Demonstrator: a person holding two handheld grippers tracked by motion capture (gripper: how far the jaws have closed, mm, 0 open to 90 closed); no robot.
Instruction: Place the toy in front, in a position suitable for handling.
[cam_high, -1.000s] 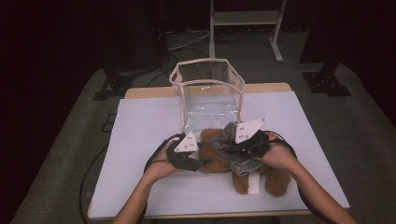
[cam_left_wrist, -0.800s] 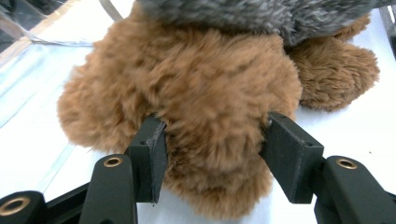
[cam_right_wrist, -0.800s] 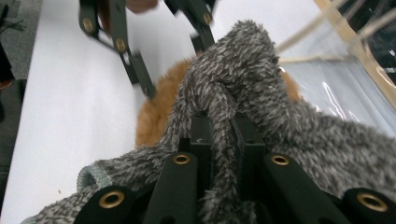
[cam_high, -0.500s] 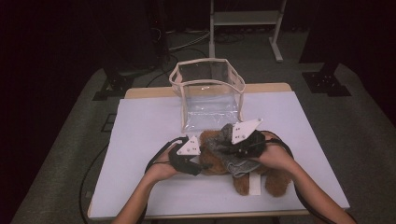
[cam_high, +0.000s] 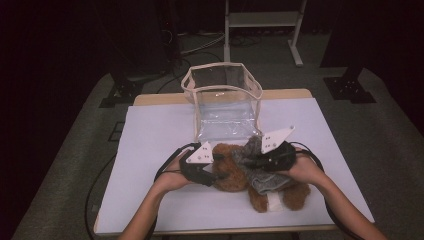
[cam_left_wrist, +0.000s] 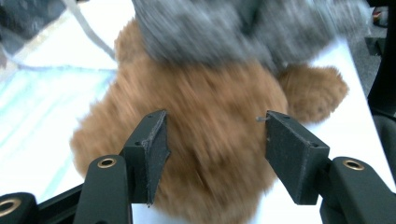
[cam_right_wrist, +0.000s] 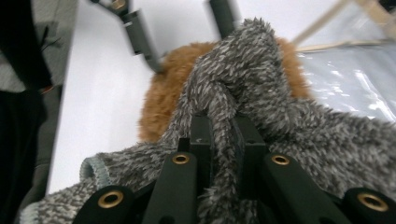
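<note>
right hand-held gripper (cam_right_wrist: 219, 135) pinches grey fleece (cam_right_wrist: 261, 93) over teddy bear (cam_right_wrist: 163, 98).

A table (cam_high: 150, 150) with a white top fills the middle of the high view, and a strip of pale wood shows along its far edge, in the upper centre of the frame. Grey carpet (cam_high: 75, 150) surrounds it on the left, on the right and beyond it. At the top centre stands the lower part of a white metal frame (cam_high: 262, 20), its two legs resting on the carpet. Black cables (cam_high: 195, 45) lie on the floor to its left. A black footed base (cam_high: 350, 85) sits at the upper right, another (cam_high: 117, 95) at the left of centre. The room behind is dark, while light falls mainly on the tabletop.
</note>
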